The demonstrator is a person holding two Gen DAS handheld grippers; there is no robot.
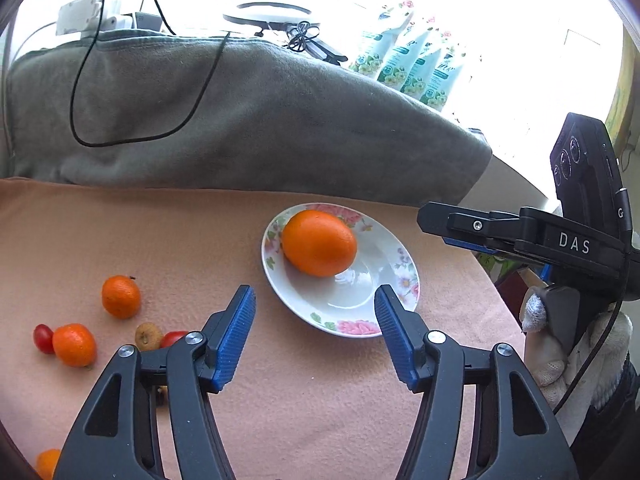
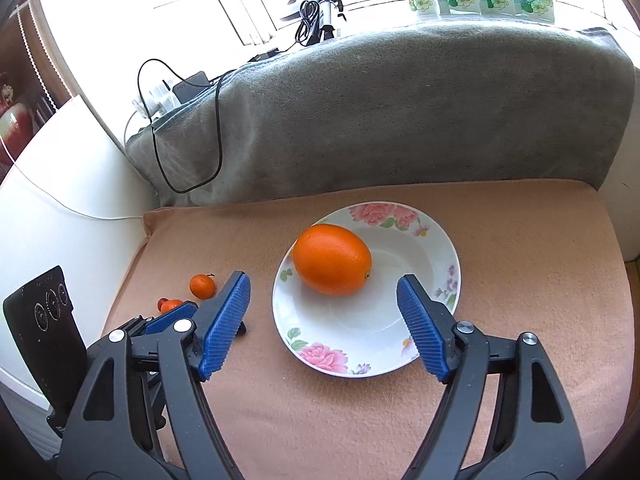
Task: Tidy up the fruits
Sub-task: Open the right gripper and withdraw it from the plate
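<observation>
Fruit is split between two places. One big orange (image 2: 331, 259) lies on its side in the flowered plate (image 2: 440, 236), resting on the plate's left slope, where the dished shape keeps it from rolling off. The right half of the plate is bare, so there is room for more.

The rest waits loose on the peach cloth (image 1: 160, 232), well to the left of the plate: a small mandarin (image 1: 121, 296) farther back, a second mandarin (image 1: 74, 345) nearer with a cherry tomato (image 1: 43, 338) touching its left side, then a brown kiwi (image 1: 148, 336) with another tomato (image 1: 173, 338) just beside it. A further orange piece (image 1: 47, 463) peeks in at the near left edge, half hidden by the tool. The soft cloth probably keeps these round things from wandering.

The left gripper (image 1: 315, 304) is spread wide with nothing between its blue pads, hanging over the cloth at the plate's near edge. The right gripper (image 2: 324, 292) is likewise wide and empty, its gap framing the near half of the plate below the orange. Neither touches anything.

Judging by this, the orange is already sorted and both tools are free; the pile on the left looks like the next job, closest to the left gripper.
</observation>
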